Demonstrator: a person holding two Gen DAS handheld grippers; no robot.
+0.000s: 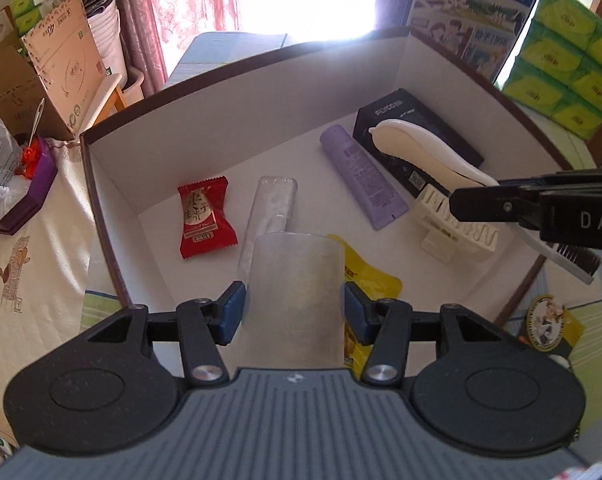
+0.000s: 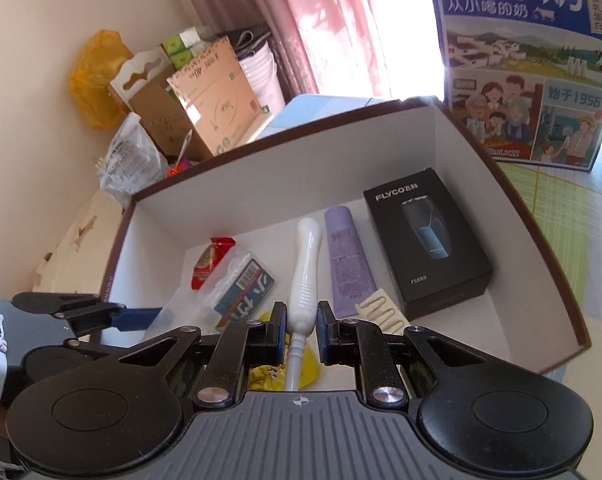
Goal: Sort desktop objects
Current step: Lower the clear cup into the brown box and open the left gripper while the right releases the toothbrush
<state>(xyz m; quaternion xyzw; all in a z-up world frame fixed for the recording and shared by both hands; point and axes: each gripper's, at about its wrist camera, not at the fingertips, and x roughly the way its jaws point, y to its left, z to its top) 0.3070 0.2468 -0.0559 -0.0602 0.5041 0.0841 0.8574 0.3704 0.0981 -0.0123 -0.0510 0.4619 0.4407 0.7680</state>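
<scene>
Fingers of the left gripper [image 1: 295, 306] pinch one clear case [image 1: 293, 292]; the right gripper [image 2: 300, 330] pinches one white brush [image 2: 305, 272] above the box [image 2: 285, 152], holding one red candy [image 1: 205, 222], one purple tube [image 1: 361, 176].

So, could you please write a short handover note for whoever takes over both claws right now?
Left claw: shut on a clear plastic container, held over the near edge of the white box.
Right claw: shut on the white brush at its handle, also above the box.
Already lying in the box: red candy packet, purple tube, black shaver box, white comb-like holder, yellow packet, another clear package.
Left to do: set down the container and the brush, both not yet released. A round badge lies outside the box on the mat.
</scene>
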